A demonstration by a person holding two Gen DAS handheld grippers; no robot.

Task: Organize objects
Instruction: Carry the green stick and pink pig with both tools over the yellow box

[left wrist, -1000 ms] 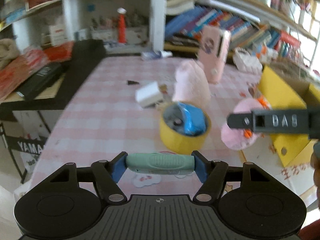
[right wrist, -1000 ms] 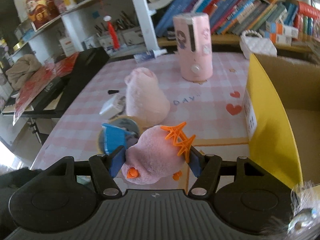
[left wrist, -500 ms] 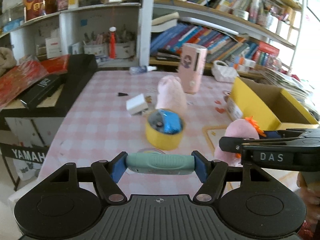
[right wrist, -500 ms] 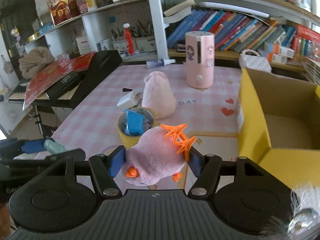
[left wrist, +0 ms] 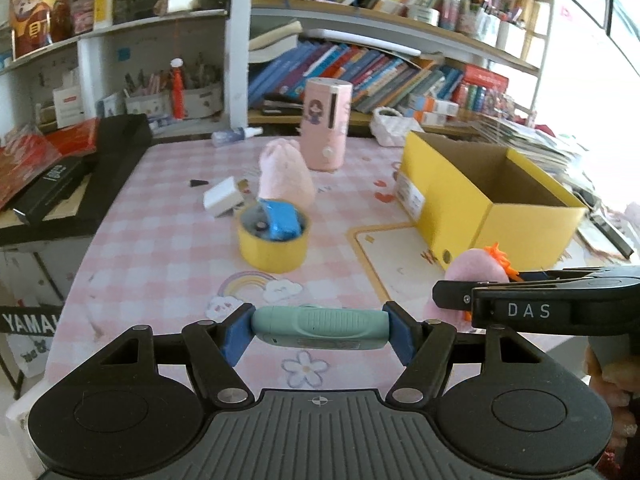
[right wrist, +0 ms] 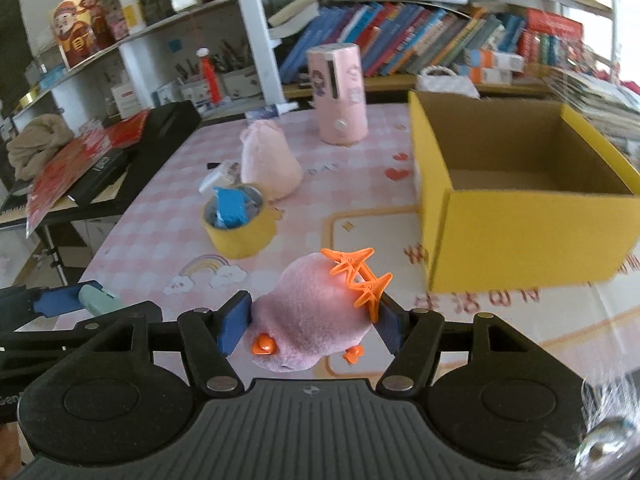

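Spanning bookshelf-backed room, pink checked tablecloth (left wrist: 168, 240)

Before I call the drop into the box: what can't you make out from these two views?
- Yellow box floor: near part hidden by its front wall, both views.
- Tape roll contents: only a blue thing shows; the rest is blurred.
- Teal object in the left gripper: underside hidden.
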